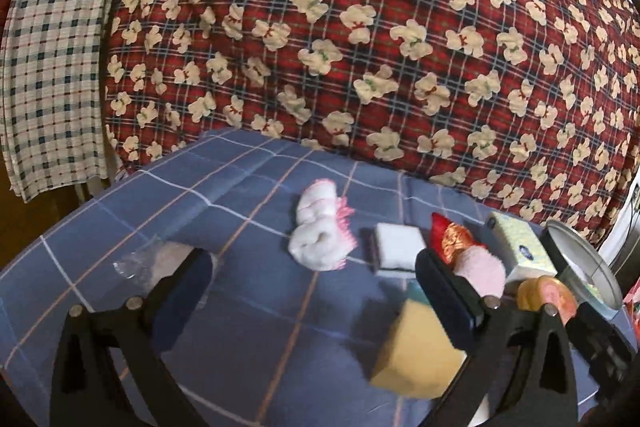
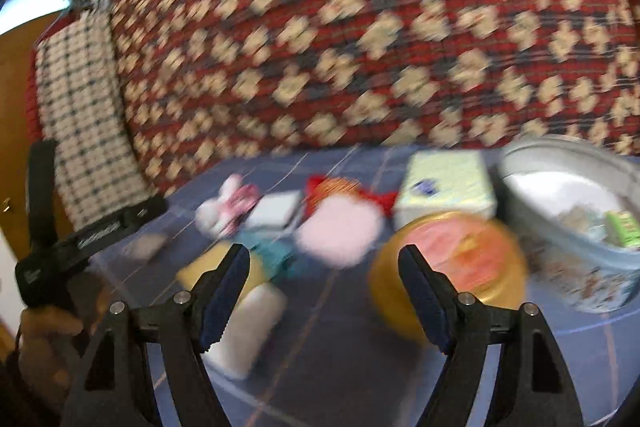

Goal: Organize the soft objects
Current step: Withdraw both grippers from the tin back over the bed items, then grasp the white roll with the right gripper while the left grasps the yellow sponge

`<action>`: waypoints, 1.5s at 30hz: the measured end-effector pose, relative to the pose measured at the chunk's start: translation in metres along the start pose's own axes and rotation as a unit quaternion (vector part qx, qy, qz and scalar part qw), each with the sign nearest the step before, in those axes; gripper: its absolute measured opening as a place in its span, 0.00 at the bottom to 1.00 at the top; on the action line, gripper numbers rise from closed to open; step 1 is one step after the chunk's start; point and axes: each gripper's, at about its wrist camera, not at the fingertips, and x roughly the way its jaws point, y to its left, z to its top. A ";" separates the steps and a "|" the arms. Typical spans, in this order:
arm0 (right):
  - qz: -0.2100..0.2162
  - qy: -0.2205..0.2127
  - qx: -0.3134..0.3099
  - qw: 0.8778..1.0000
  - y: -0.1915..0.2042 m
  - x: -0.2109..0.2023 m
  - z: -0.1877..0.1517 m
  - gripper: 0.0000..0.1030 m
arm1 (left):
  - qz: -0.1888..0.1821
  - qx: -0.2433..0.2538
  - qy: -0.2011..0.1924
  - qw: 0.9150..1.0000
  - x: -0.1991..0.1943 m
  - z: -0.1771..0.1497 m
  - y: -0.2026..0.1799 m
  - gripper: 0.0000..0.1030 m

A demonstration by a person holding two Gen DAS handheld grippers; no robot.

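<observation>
Both grippers, left (image 1: 312, 291) and right (image 2: 322, 287), hold jaws spread, empty; blur perhaps hides a yellow sponge (image 1: 416, 347).

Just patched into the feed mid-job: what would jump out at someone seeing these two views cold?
The red quilt printed with cream bears fills the whole background, with a checked cloth hanging at its left. In front, small soft things crowd the blue cloth: white socks, a yellow sponge, a pink puff. A metal tin stands at far right, and both grippers are open and empty.
</observation>
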 end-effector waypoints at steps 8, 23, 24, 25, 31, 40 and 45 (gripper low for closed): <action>0.020 0.127 -0.041 0.991 0.042 0.040 -0.018 0.77 | 0.006 0.023 0.016 1.000 -0.002 -0.005 0.002 1.00; -0.014 0.210 -0.079 0.974 0.062 0.076 -0.029 0.57 | 0.027 0.040 0.050 0.998 0.003 -0.010 0.008 1.00; -0.014 0.207 -0.083 0.975 0.063 0.075 -0.028 0.55 | 0.029 0.044 0.053 0.997 0.003 -0.011 0.007 1.00; -0.015 0.210 -0.087 0.974 0.064 0.075 -0.029 0.52 | 0.029 0.047 0.055 0.997 0.004 -0.011 0.006 1.00; -0.002 0.206 -0.102 0.973 0.059 0.066 -0.032 0.35 | 0.031 0.066 0.058 0.996 0.002 -0.014 -0.002 1.00; 0.006 0.115 -0.088 0.989 0.030 0.031 -0.013 0.33 | 0.002 0.094 0.064 0.994 -0.001 -0.015 -0.011 1.00; -0.011 0.033 -0.078 0.996 0.015 0.016 0.000 0.33 | -0.089 0.096 0.090 0.987 0.000 -0.017 -0.028 1.00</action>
